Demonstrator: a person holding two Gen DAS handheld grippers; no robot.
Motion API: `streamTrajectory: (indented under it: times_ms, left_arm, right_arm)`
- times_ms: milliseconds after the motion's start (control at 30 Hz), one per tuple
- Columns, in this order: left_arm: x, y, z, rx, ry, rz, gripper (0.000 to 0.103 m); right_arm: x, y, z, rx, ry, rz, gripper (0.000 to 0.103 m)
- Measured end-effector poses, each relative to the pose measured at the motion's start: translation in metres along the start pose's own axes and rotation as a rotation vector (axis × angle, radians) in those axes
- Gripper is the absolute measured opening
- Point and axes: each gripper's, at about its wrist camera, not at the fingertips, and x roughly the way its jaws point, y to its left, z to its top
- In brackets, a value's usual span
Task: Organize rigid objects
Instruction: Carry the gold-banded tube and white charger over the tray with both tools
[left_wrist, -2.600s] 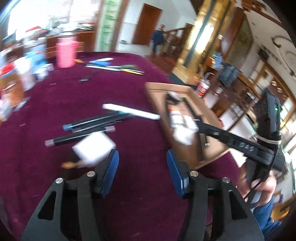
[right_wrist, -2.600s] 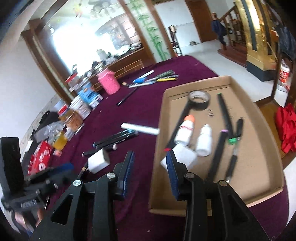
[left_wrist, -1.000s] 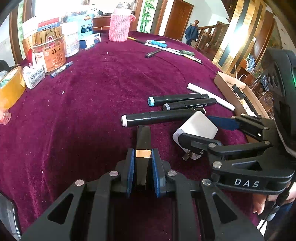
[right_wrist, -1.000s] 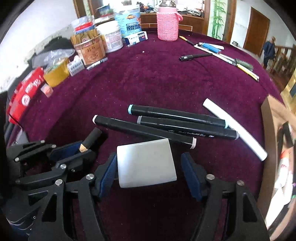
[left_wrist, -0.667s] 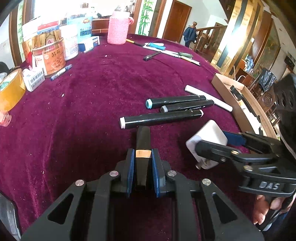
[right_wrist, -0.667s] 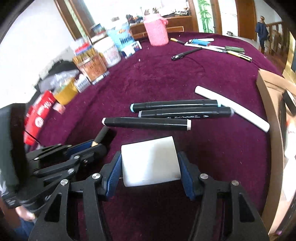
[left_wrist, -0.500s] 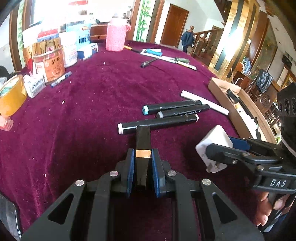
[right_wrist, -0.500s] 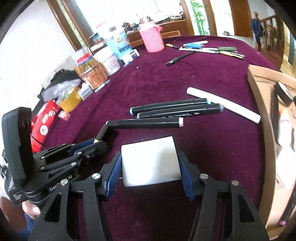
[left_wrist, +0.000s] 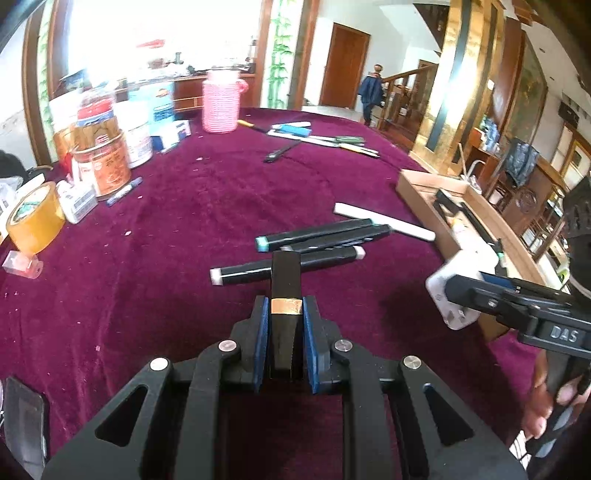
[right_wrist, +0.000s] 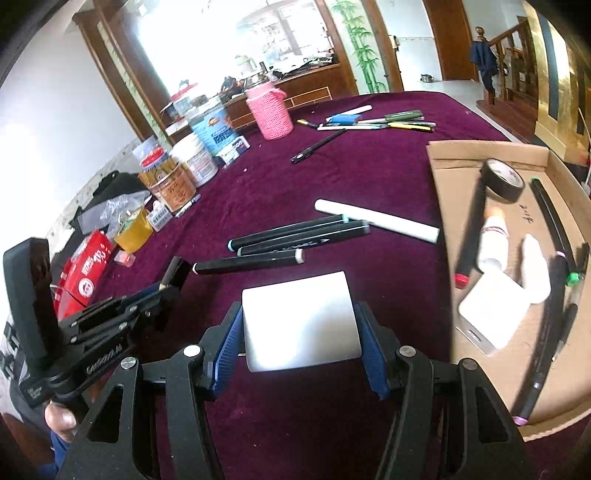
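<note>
- The left tongs (left_wrist: 284, 325) are pinching a slim black rectangular bar with a gold band (left_wrist: 285, 291), their blue pads pressing on both its sides; the bar is sticking out toward 12 o'clock above the worktop covered in dark red velvet cloth (left_wrist: 166, 229).
- The right tongs (right_wrist: 301, 317) are gripping a flat white square plastic block (right_wrist: 299, 319) between their blue pads, above the cloth.
- In the right wrist view, three black marker pens (right_wrist: 291, 240) are lying side by side on the cloth at 12 o'clock of the block, with a white cylindrical stick (right_wrist: 376, 219) touching their far ends.
- A shallow brown cardboard tray (right_wrist: 443, 177) is sitting at 3 o'clock, holding a black tape roll (right_wrist: 502, 179), two small white bottles (right_wrist: 493, 242), dark pens and another white block (right_wrist: 491, 312).
- A pink knitted-cover jar (right_wrist: 269, 109) is standing at 11 o'clock, well apart.
</note>
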Motion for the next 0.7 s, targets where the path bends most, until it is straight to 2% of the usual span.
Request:
streamTrajectory:
  times_ms: [267, 700]
  left_arm:
    - [-0.011, -0.057, 0.007, 0.094, -0.018, -0.034, 0.015]
    - [-0.003, -0.153, 0.013, 0.252, -0.032, -0.061, 0.015]
  right_arm:
    - [-0.029, -0.028, 0.000, 0.063, -0.073, 0.016, 0.053]
    - [-0.074, -0.093, -0.006, 0.189, -0.168, -0.011, 0.053]
